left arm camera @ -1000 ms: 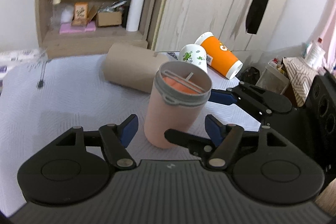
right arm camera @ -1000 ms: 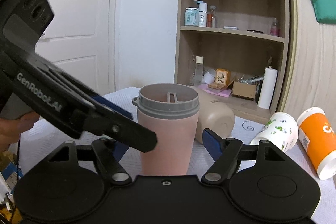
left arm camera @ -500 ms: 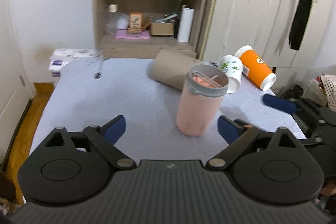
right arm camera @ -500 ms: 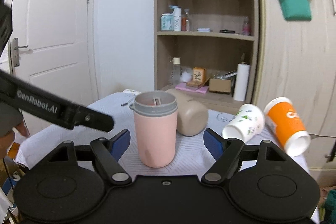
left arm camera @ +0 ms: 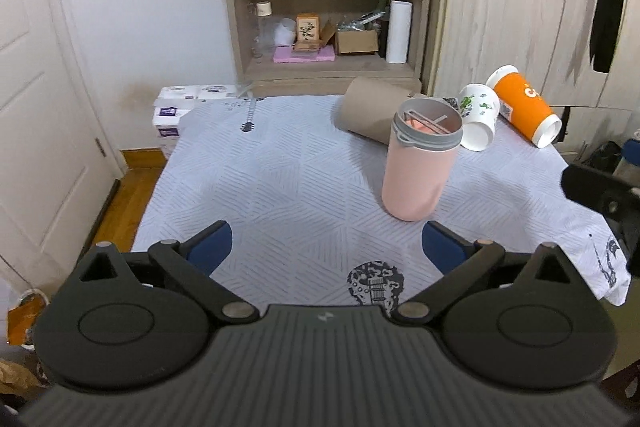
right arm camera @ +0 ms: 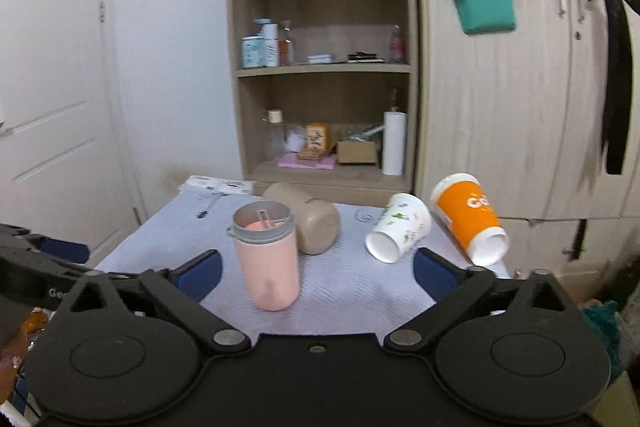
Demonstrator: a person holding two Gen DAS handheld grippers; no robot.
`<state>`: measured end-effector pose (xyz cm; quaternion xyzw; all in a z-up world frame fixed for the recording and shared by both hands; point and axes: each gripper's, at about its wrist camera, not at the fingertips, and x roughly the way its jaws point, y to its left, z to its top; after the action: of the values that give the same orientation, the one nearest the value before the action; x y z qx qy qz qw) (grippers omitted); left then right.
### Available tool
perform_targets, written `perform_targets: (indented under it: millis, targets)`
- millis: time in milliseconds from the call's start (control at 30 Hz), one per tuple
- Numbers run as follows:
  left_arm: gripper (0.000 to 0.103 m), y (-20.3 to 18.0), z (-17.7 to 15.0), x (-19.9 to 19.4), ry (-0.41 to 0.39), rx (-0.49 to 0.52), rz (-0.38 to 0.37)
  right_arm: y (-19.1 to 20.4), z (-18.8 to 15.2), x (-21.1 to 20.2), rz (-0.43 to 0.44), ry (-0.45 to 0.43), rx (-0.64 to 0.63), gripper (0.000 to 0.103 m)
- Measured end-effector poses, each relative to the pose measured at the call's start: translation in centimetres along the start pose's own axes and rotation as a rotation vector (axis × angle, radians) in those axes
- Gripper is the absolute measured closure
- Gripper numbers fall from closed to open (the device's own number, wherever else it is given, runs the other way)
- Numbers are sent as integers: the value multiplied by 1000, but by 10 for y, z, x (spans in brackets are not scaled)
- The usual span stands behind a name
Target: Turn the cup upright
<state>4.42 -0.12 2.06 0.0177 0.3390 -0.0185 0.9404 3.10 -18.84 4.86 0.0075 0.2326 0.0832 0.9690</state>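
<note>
In the left wrist view, the left gripper [left arm camera: 326, 245] has drawn back from the tall pink plastic cup with a grey rim [left arm camera: 420, 161]; a second ago its fingers flanked the cup closely, and now the cup stands free on the pale patterned cloth [left arm camera: 280, 187], ahead and to the right, well apart from the released, wide-spread jaws. The cup is upright, so the flip looks done. Beyond it lie a tan cylinder [left arm camera: 368, 113], a white printed paper cup [left arm camera: 478, 123] and an orange paper cup [left arm camera: 524, 111], all on their sides

In the right wrist view, the right gripper [right arm camera: 316, 273] has also retreated, jaws released and empty; the pink cup [right arm camera: 268, 255] stands just beyond and left of centre between them, untouched. The white cup [right arm camera: 400, 227] and orange cup [right arm camera: 468, 219] lie far right
</note>
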Motion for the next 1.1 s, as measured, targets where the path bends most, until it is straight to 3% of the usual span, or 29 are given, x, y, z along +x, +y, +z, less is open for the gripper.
perform_targets:
  millis: [267, 1100]
  targets:
    - [0, 4, -1, -11, -11, -27, 5, -2, -1, 6, -67, 88, 30, 0]
    - [0, 14, -4, -11, 15, -45, 8, 13, -3, 6, -98, 121, -7, 0]
